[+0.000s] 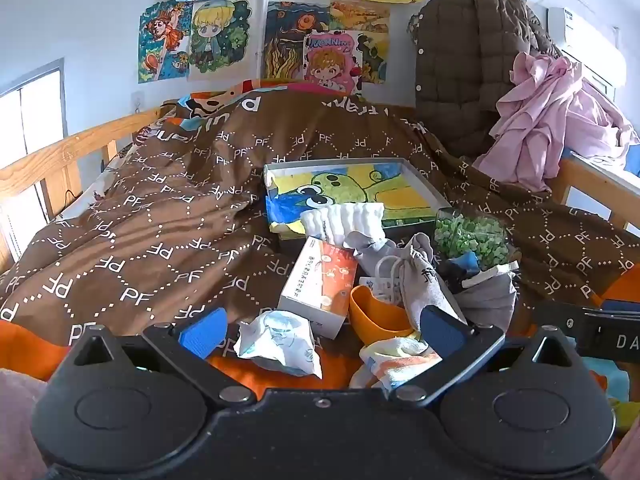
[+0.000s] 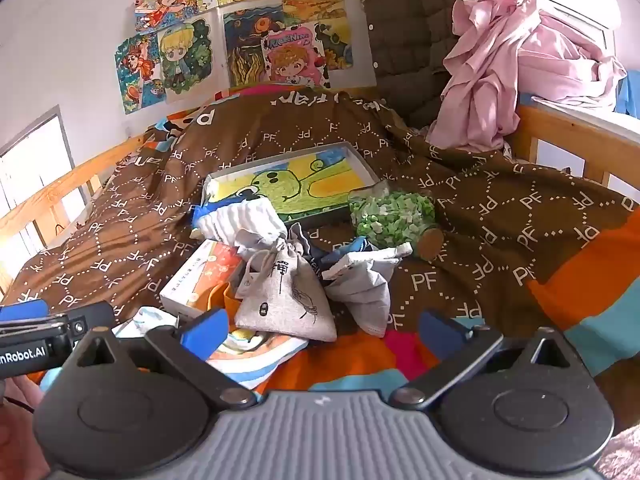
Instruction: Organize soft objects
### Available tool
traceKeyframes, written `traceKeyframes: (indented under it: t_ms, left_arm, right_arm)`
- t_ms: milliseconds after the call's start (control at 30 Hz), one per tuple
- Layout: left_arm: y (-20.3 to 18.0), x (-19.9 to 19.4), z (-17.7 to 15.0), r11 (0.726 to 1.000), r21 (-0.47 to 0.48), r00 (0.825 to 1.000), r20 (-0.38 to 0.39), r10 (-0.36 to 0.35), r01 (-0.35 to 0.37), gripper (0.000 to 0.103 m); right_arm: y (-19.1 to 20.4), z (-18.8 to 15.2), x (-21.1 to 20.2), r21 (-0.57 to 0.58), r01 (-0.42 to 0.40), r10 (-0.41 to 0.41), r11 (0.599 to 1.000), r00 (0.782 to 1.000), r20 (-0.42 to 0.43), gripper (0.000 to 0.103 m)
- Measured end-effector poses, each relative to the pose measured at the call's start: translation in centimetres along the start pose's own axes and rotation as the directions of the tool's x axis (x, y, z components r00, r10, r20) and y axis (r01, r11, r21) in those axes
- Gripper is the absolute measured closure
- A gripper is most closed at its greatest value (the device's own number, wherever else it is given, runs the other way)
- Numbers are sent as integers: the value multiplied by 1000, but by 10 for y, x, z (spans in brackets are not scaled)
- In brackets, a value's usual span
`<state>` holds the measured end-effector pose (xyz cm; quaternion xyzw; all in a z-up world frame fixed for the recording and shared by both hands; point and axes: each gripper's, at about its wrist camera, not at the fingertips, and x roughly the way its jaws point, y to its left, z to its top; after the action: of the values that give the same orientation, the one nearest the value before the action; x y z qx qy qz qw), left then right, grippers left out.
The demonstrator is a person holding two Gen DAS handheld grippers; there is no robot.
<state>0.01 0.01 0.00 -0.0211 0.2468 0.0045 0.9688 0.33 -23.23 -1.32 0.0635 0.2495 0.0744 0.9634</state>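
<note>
- Both grippers wide open, nothing between the jaws. Left gripper (image 1: 322,330) hangs over a crumpled tissue pack (image 1: 280,346); right gripper (image 2: 322,330) sits just short of the linen drawstring pouch (image 2: 286,294).
- Soft stuff is heaped mid-bed on the brown quilt (image 1: 160,216): pouch, grey cloth bag (image 2: 362,292), white folded towel (image 1: 344,218), striped cloth (image 1: 400,360) at the near edge.
- Risk: hard items are mixed into the heap. Orange cup (image 1: 374,314) and cardboard box (image 1: 320,284) touch the pouch, so a wide grab likely snags them too.
- Risk: jar of green bits (image 2: 394,216) lies on its side just beside the grey bag; pulling the bag could roll it.
- Risk: grippers are near each other; left one's body (image 2: 40,344) shows at the right view's edge, so they could clash.
- Left view alone shows the cup's open mouth and the tissue pack properly.
- Right view alone shows the pouch's printed face and the jar's cork end.
</note>
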Motion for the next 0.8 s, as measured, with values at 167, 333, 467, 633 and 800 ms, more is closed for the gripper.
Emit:
traceKeyframes:
  t_ms: [167,333,467,633,800]
  left_arm:
    - [1,-1,0,1000,-1,1000,1,1,-1,1]
    - [0,0,0,1000,4,1000,-5,3,-3,1]
    - [0,0,0,1000,4,1000,-6,4,-4,1]
    - [0,0,0,1000,5,1000,-7,4,-4,1]
    - [0,0,0,1000,4,1000,-8,4,-4,1]
  right_arm:
    - [0,0,1,2,-2,2,1000,1000,-3,0]
    - [2,0,2,4,-4,4,1000,1000,-15,0]
    - [3,0,-1,5,-2,2,1000,1000,-19,0]
    - [0,-1,2,2,-6,6,1000,1000,-21,0]
    - [0,-2,3,4,-7,7,1000,1000,-21,0]
